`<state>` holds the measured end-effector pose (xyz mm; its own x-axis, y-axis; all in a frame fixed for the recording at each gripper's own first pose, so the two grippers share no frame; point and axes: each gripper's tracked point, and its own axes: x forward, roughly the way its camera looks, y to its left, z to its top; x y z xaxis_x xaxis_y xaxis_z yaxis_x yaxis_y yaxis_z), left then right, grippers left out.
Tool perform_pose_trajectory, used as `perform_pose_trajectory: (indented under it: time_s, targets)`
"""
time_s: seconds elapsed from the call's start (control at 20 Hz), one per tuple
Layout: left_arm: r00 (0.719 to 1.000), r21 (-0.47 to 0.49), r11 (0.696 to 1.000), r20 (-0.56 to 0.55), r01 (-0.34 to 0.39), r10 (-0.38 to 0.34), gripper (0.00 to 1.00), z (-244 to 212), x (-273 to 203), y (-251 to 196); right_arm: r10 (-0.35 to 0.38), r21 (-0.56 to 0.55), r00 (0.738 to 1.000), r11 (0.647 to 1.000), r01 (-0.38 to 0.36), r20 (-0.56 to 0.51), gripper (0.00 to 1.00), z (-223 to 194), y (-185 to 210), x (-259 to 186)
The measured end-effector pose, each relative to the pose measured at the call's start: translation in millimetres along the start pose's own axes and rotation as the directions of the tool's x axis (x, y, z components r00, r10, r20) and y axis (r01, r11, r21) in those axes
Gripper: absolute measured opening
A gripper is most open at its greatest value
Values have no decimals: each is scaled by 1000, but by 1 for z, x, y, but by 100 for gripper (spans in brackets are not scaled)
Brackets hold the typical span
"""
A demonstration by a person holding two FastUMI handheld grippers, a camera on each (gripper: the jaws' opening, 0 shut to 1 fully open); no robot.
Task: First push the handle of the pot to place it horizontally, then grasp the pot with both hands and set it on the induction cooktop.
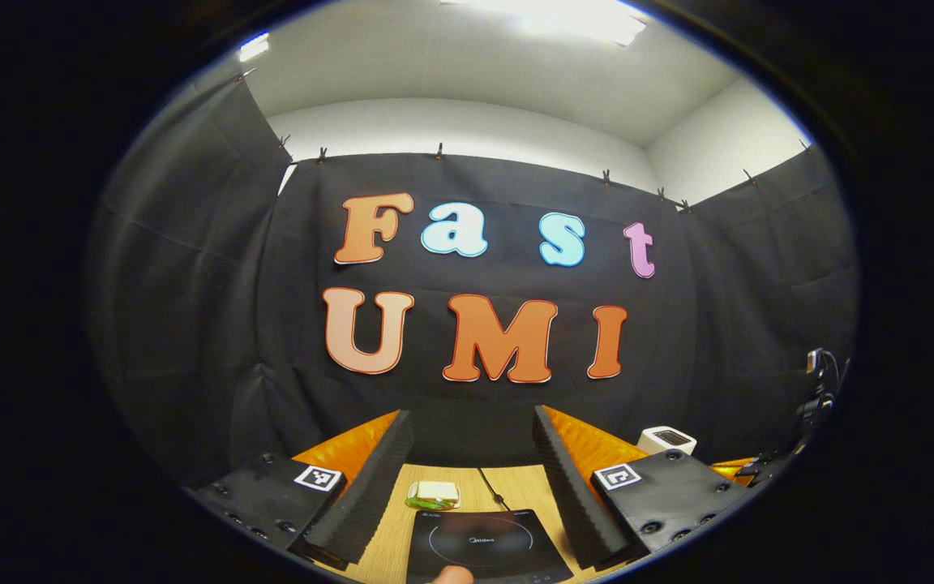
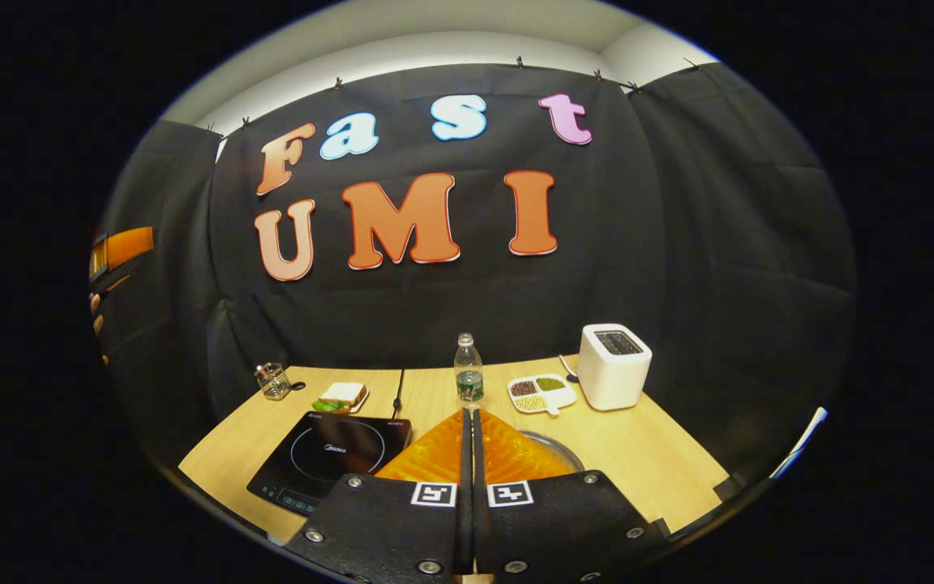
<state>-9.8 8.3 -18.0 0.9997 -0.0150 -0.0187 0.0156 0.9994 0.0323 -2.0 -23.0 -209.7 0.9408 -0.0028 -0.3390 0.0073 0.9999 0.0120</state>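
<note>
The black induction cooktop lies on the wooden table's left part, and it also lies just below my left gripper, seen between its fingers as the same cooktop. That gripper is open and wide apart, with nothing between its fingers. My right gripper is shut, fingers pressed together with nothing between them. Behind its right finger a curved silver rim of the pot shows; the rest of the pot and its handle are hidden.
A sandwich on a plate, a small glass cup, a water bottle, a divided dish of beans and a white toaster stand along the table's back. A cable runs behind the cooktop.
</note>
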Motion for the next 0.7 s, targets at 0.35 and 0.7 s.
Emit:
perform_pose_trajectory:
  time_s: [0.35, 0.7]
  targets:
    - [1000, -5, 1000, -29, -8, 7, 98, -11, 6, 4, -19, 46, 994, 999, 24, -108, 0, -69, -12, 5]
    - [998, -9, 1000, -63, 21, -22, 97, -23, 7, -5, -25, 50, 974, 998, 37, -226, 0, -143, -17, 1]
